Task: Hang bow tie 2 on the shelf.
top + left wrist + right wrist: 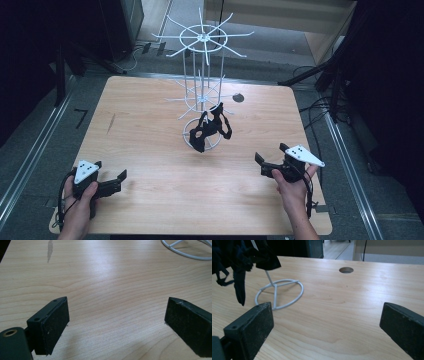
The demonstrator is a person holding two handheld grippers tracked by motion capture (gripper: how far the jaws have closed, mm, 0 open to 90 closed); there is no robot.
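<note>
Two hand-held grippers rest low over a pale wood-grain table (150, 150), both with jaws spread wide and gripping nothing. The left gripper (111, 181), seen in its own view (116, 320), shows flat black pads (56, 325) hovering just above bare tabletop; the right gripper (272, 159) faces the centre, its matte rectangular pads (258, 328) equally far apart. Between and beyond them stands a tall white wire rack (202, 75) with spoked tiers and a ring base (279, 293), from which a limp black fabric strap piece (211, 129) hangs near the bottom, well apart from both grippers.
</note>
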